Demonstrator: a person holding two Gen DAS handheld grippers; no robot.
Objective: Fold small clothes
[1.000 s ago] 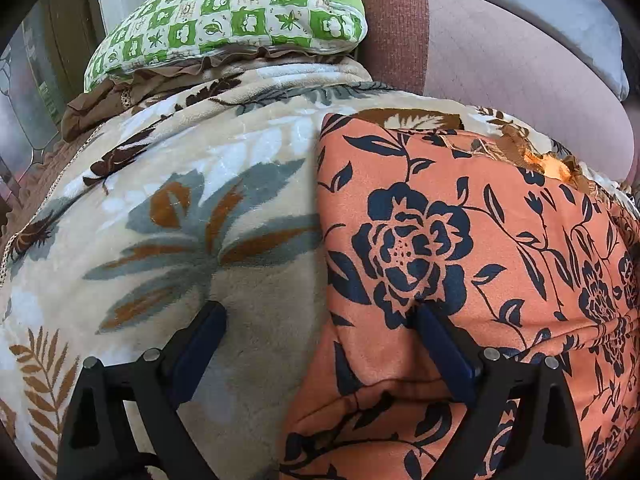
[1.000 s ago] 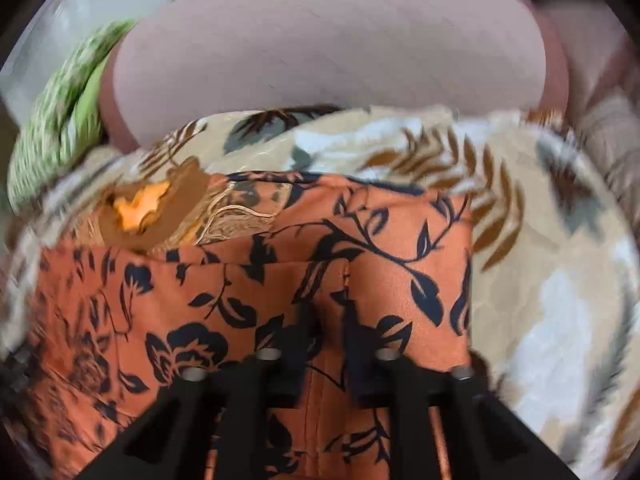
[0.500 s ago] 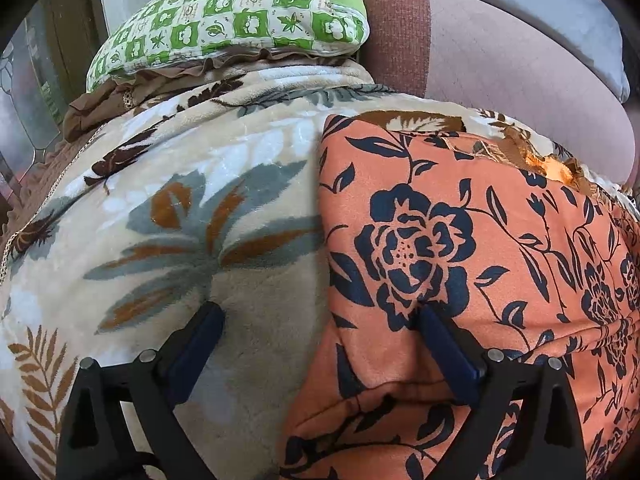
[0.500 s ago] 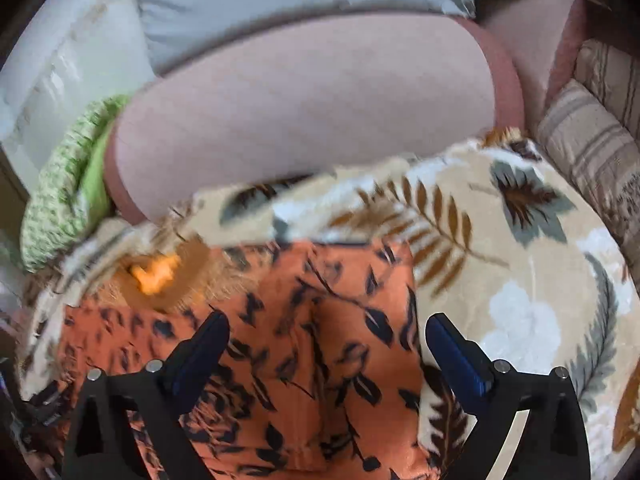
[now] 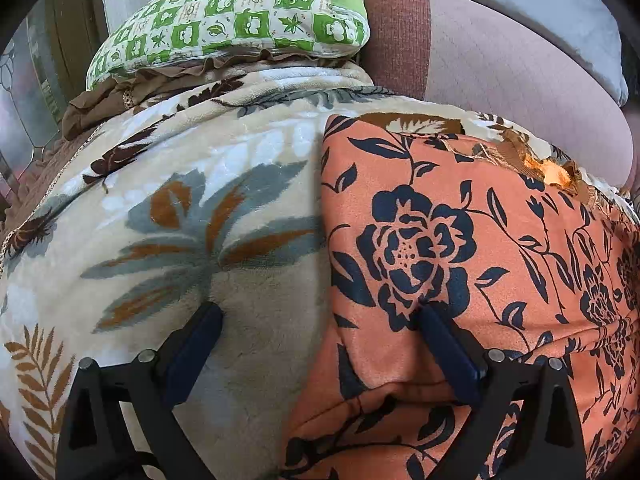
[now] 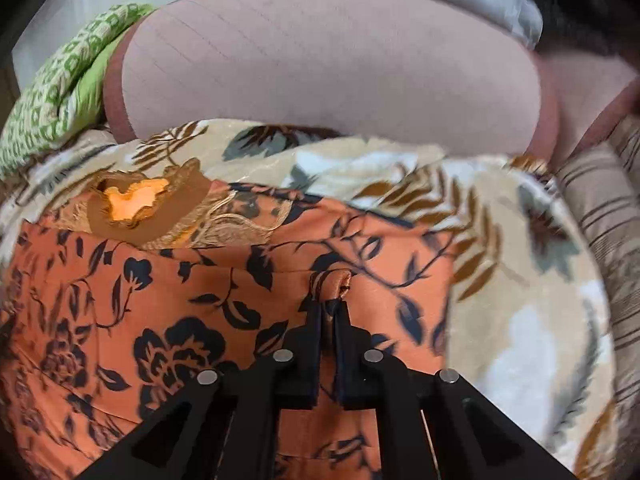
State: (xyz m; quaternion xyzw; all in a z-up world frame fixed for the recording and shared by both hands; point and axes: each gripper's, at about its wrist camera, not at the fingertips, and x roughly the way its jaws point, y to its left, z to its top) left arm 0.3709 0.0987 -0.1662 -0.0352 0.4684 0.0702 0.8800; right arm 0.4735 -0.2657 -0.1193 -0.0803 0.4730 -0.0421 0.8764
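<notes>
1. We see an orange garment [image 5: 500, 248] with a dark blue flower and leaf print; it lies spread on a beige blanket [image 5: 240, 184] with grey and brown leaves, on the seat of a sofa.
2. Near its far edge the garment shows a brown embroidered neckline [image 6: 160, 208] with brighter orange cloth inside.
3. Our right gripper [image 6: 329, 312] has its jaws pressed together on a small raised fold of the orange garment, near the garment's right part.
4. Our left gripper [image 5: 320, 316] has its jaws wide apart; one blue finger [image 5: 196, 344] rests on the blanket, the other on the garment, near its left edge.
5. Behind the blanket stands a pink-brown sofa cushion [image 6: 320, 68].
6. A green and white checked pillow [image 5: 240, 16] lies at the far left.
7. A striped cushion [image 6: 604, 216] lies at the right.
</notes>
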